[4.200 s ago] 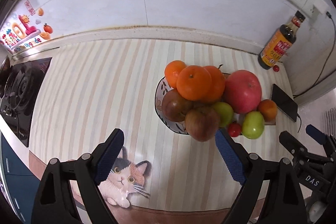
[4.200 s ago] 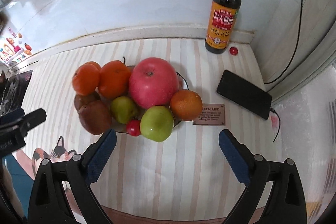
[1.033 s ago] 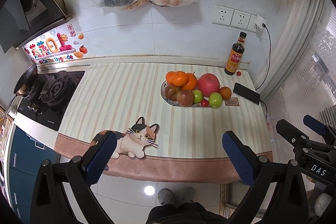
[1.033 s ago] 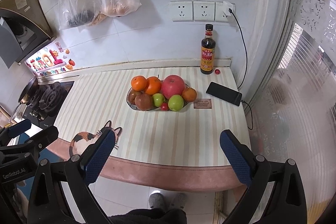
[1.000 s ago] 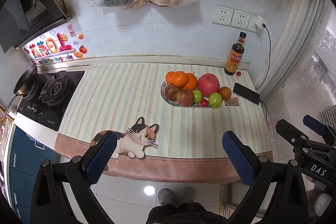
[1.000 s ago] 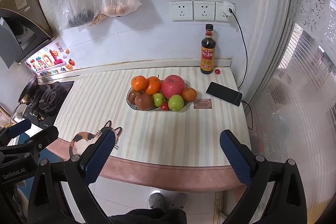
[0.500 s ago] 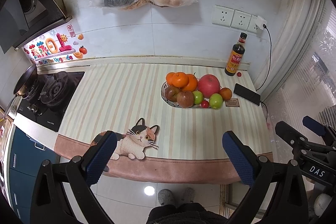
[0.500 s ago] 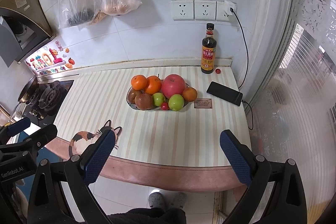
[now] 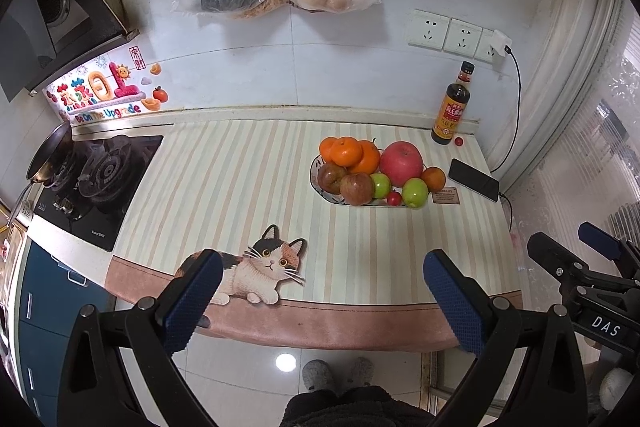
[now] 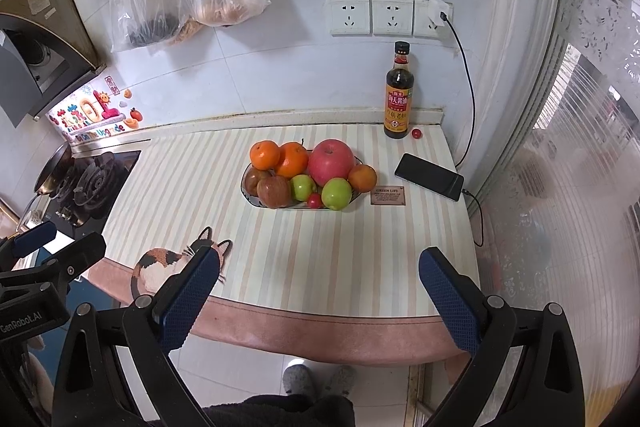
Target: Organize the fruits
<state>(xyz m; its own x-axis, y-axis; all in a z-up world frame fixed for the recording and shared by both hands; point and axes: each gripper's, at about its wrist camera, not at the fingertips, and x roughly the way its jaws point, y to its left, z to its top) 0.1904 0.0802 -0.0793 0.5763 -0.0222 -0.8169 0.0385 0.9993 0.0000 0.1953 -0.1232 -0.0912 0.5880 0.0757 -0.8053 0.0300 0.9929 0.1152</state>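
I'm holding both grippers back off the front edge of the striped countertop (image 10: 320, 267), left gripper (image 9: 322, 303) and right gripper (image 10: 318, 301) both spread wide, gripping nothing. Fruits are sitting piled in the oval patterned ceramic dish (image 10: 250, 197) toward the counter's back right: oranges, big red apple (image 10: 331, 161), green apples. One small red cherry tomato (image 10: 417, 133) is lying loose by the dark soy sauce bottle (image 10: 399, 101) in the back right corner. I'm judging it nearly done, that stray possibly left.
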